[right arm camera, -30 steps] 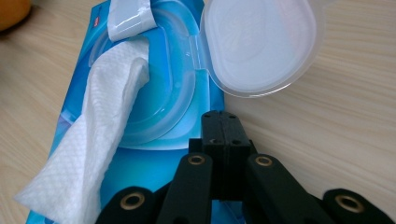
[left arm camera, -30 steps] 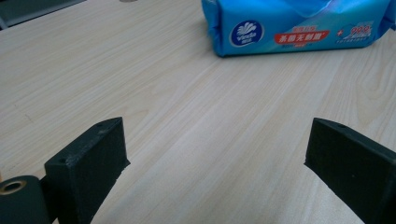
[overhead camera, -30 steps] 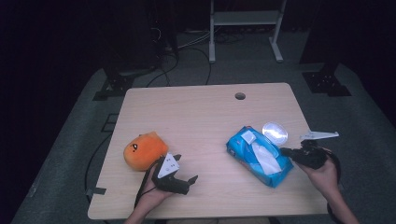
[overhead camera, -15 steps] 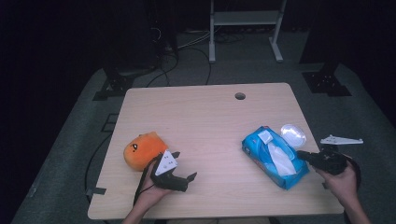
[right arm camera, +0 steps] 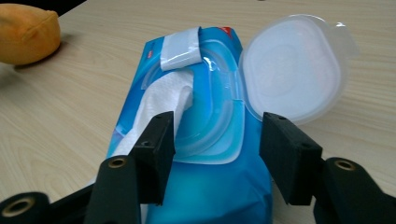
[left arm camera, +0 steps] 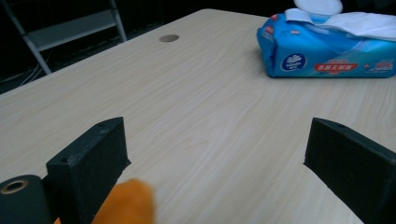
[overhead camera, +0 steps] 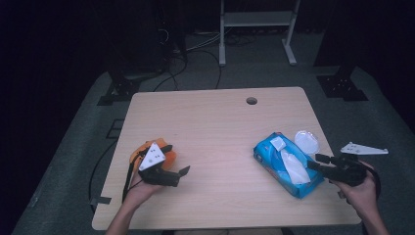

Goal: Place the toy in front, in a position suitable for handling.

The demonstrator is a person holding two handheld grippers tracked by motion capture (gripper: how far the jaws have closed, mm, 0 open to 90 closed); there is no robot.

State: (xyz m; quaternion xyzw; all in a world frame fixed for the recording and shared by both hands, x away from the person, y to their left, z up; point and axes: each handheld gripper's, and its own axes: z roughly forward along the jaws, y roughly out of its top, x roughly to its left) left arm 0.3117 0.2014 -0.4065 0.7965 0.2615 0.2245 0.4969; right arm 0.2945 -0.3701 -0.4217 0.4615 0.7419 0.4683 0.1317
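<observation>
A blue wet-wipes pack [overhead camera: 274, 156] lies at the table's right, its clear lid [overhead camera: 307, 142] flipped open. A white wipe [overhead camera: 294, 169] trails out of the opening. My right gripper [overhead camera: 317, 162] sits at the pack's near-right end. In the right gripper view its jaws [right arm camera: 217, 135] have just been opening and stand open above the pack [right arm camera: 205, 196], with the wipe [right arm camera: 163, 100] beside the left one, pressing nothing. My left gripper [overhead camera: 176, 164] is open over an orange plush toy [overhead camera: 170, 156], whose tip [left arm camera: 126, 203] peeks up by one jaw in the left gripper view [left arm camera: 217, 140].
The wooden table [overhead camera: 215, 127] has a cable hole [overhead camera: 251, 101] near its far edge. A metal stand [overhead camera: 254, 19] and cables lie on the dark floor beyond. The pack lies close to the table's right edge.
The pack slid rightward with my right gripper, whose jaws then opened. My left gripper rose and moved away from me over the orange toy, now covering most of it.
</observation>
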